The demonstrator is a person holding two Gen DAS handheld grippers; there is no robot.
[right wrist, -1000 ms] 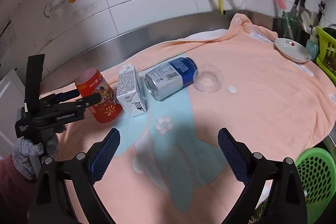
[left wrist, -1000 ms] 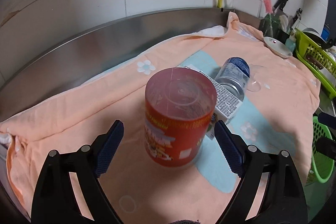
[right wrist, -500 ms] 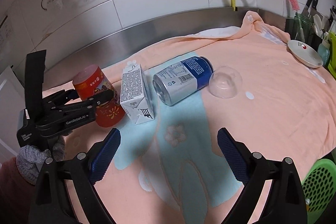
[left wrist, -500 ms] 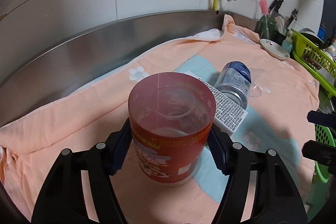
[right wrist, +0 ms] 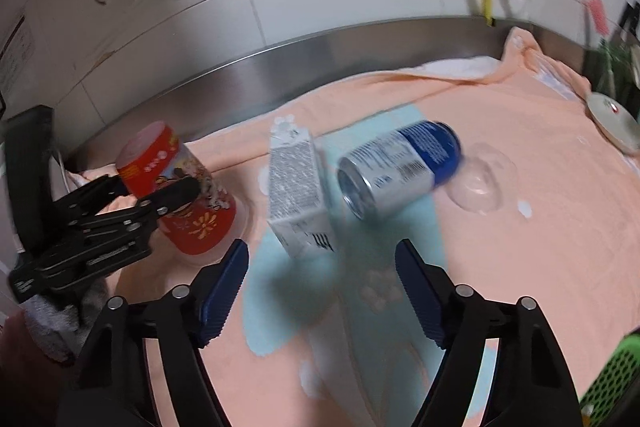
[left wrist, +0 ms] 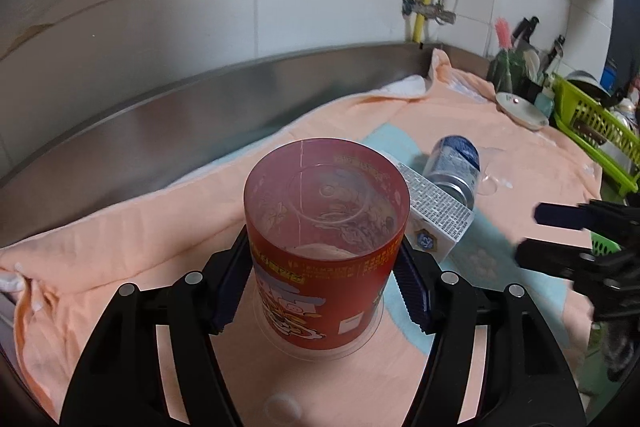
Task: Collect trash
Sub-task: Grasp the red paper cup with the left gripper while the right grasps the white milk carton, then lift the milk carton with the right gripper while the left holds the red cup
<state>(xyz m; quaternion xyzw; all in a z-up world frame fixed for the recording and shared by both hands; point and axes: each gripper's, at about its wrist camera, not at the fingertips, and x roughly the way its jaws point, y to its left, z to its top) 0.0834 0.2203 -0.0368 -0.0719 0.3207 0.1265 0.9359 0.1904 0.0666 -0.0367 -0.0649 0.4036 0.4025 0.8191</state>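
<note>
My left gripper (left wrist: 326,293) has closed its jaws onto the red cup (left wrist: 326,247); my right gripper (right wrist: 322,293) hovers, jaws apart, before the carton (right wrist: 298,191).

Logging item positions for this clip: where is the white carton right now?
In the right wrist view the white carton lies centre frame on the peach towel, between the red cup and the blue-and-silver can.

Bare peach towel (right wrist: 540,247) is left free to the right of the toppled can (right wrist: 396,167). Passage at centre is blocked by the white carton (right wrist: 298,195), pressed close beside the can and just beside the red cup (right wrist: 180,187); a clear dome (right wrist: 482,183) touches the can's far end.
</note>
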